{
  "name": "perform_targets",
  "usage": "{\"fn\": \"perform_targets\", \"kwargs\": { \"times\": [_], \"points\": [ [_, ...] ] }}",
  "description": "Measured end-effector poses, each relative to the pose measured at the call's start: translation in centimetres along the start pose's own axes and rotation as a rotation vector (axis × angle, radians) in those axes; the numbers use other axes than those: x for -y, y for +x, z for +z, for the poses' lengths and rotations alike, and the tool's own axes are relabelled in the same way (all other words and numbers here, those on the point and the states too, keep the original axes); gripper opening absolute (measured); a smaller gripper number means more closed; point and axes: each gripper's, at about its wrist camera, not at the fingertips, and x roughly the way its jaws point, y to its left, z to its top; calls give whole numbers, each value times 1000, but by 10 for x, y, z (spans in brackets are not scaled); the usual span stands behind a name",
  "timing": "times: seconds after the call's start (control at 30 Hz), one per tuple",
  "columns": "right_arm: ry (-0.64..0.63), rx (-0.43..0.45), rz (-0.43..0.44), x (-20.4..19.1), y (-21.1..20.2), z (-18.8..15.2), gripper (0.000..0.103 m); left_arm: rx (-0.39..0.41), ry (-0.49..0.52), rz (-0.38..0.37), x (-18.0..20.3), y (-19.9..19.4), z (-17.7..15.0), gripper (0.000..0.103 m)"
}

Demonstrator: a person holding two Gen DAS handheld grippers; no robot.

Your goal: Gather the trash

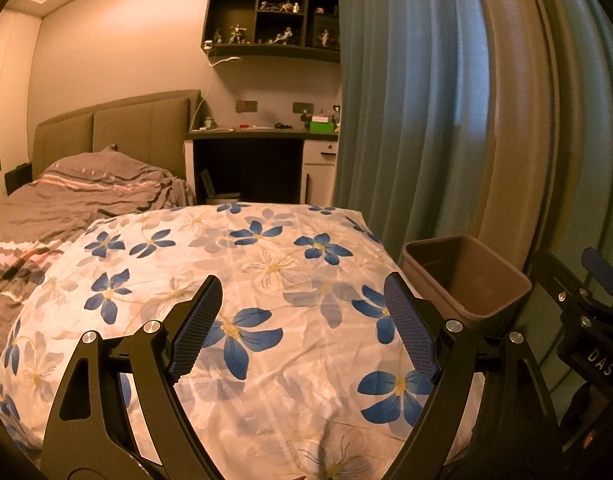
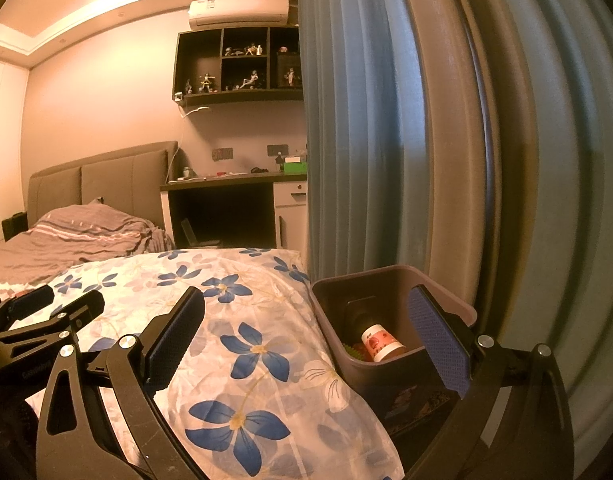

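Both grippers wide open, holding nothing: left gripper [image 1: 302, 320] over the floral cover [image 1: 266, 264], right gripper [image 2: 306, 340] beside the bin [image 2: 386, 376] at the cover's right edge, bottle [image 2: 380, 342] inside.

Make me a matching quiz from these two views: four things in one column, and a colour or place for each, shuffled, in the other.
Things:
1. curtain
2. bin
3. floral cloth
4. display shelf

Descriptions:
A. white with blue flowers
B. mounted on the wall above the desk
C. teal, hanging in folds
D. beside the cloth-covered surface, with a bottle inside

Pairs: 1-C, 2-D, 3-A, 4-B
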Motion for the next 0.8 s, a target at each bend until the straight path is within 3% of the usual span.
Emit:
{"fn": "perform_targets", "kwargs": {
  "times": [0.5, 0.8],
  "points": [
    [3, 1, 0, 2, 0, 0, 97, 13, 17, 8, 2, 1, 3, 83],
    [5, 1, 2, 4, 0, 0, 98, 7, -2, 2, 0, 1, 4, 94]
  ]
}}
